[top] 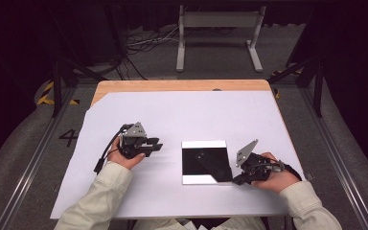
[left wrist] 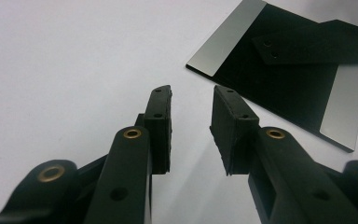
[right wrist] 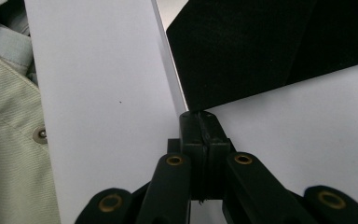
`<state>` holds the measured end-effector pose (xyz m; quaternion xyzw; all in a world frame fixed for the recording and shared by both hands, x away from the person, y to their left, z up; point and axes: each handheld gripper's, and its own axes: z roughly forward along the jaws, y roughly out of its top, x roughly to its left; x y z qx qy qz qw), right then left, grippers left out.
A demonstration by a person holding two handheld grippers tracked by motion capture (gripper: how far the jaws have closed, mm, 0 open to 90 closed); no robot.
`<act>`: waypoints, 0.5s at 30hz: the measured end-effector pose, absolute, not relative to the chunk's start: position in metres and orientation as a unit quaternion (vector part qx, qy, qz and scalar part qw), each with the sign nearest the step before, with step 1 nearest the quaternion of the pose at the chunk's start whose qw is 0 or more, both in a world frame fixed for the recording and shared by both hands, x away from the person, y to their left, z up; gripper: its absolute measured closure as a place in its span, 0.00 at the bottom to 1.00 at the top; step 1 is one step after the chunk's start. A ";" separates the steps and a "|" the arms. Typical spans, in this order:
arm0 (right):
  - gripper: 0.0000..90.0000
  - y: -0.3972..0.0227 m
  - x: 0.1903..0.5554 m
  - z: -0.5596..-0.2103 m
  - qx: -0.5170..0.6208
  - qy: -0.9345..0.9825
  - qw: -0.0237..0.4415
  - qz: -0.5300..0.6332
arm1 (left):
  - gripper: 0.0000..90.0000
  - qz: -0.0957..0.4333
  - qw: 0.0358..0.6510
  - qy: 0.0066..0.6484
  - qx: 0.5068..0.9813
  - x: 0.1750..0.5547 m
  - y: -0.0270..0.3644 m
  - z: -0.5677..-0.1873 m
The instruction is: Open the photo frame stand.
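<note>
A square silvery plate lies on the white sheet, mostly covered by a flat black sheet. A darker black strip with two small holes lies across it. My right gripper is at the plate's near right corner, jaws pressed together on the black sheet's corner. My left gripper rests left of the plate, pointing at it, open with nothing between its pads.
A large white sheet covers most of the wooden table. A pale sleeve lies close beside the right gripper. A metal stand and cables sit on the floor beyond the table.
</note>
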<state>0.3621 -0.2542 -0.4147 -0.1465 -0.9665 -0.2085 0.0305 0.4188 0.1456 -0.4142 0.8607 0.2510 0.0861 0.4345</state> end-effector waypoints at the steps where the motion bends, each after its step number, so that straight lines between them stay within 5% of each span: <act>1: 1.00 -0.254 0.362 -0.415 -0.146 -0.967 0.031 -0.209 | 0.76 0.086 0.435 0.251 0.861 0.419 0.146 -0.414; 15: 1.00 -0.263 0.359 -0.397 -0.138 -0.954 0.005 -0.265 | 0.74 0.085 0.434 0.252 0.861 0.419 0.145 -0.415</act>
